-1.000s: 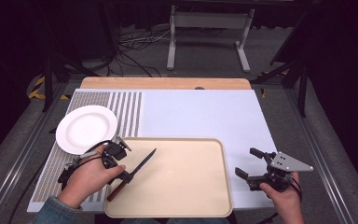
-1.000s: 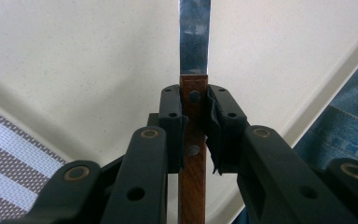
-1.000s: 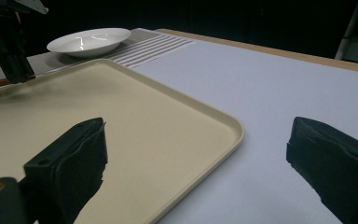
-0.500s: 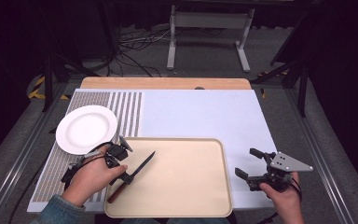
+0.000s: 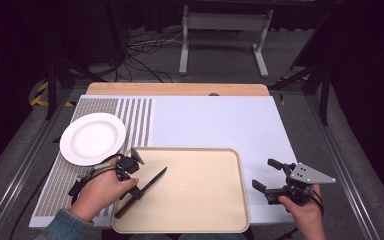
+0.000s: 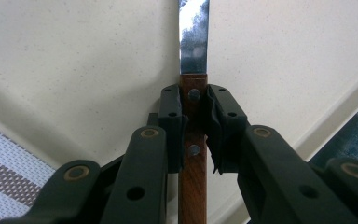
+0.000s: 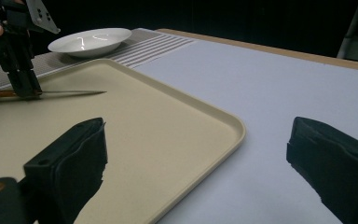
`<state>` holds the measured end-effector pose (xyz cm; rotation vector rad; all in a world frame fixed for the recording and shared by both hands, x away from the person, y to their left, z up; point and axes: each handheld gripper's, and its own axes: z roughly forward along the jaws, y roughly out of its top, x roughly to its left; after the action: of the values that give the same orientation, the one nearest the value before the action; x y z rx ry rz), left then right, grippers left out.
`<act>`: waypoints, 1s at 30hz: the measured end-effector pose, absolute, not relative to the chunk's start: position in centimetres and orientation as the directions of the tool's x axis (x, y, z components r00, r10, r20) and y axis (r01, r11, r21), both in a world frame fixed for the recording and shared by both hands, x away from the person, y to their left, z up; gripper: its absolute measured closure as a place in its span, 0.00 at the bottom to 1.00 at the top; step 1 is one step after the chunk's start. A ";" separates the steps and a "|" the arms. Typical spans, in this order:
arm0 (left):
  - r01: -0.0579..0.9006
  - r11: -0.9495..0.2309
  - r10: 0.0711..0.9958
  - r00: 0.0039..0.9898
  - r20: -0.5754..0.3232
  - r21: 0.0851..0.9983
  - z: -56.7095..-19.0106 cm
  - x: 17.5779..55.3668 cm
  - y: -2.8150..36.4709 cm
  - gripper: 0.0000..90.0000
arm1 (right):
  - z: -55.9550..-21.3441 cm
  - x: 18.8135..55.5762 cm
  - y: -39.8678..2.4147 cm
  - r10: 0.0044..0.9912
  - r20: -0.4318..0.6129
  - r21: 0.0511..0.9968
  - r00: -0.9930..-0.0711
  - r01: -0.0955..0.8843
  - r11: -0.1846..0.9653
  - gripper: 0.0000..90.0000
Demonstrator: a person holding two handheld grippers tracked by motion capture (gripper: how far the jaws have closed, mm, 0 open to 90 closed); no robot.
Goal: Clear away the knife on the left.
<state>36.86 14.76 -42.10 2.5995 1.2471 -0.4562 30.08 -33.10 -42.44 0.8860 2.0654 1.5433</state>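
Note:
A knife with a brown wooden handle (image 6: pixel 193 186) and a steel blade (image 5: pixel 155 178) lies over the left part of a beige tray (image 5: pixel 190 150). My left gripper (image 5: pixel 137 192) is shut on the handle just behind the blade, and its pads (image 6: pixel 172 116) press both sides of the wood. In the right gripper view the knife (image 7: pixel 70 93) runs level, close to the tray surface, with the left gripper (image 7: pixel 23 86) standing over it. My right gripper (image 5: pixel 263 173) is open and holds nothing, just right of the tray above the white mat.
A white plate (image 5: pixel 92 138) sits on the striped mat at the left, behind the left hand. The tray's raised rim (image 7: pixel 223 123) runs between the two grippers. The pale mat (image 5: pixel 215 120) stretches behind the tray to a wooden strip.
The left gripper and the knife have shifted very slightly toward the near edge. The right gripper has kept still.

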 end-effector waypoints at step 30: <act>0.690 -0.656 0.648 0.723 -0.239 0.308 -40.1 35.8 14.4 0.27 | -42.5 30.1 -33.1 0.694 0.047 0.952 -0.718 0.243 0.187 0.06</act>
<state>35.78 14.44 -40.14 2.5508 1.0343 -0.1510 30.10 -33.07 -42.55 0.8794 2.0730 1.5458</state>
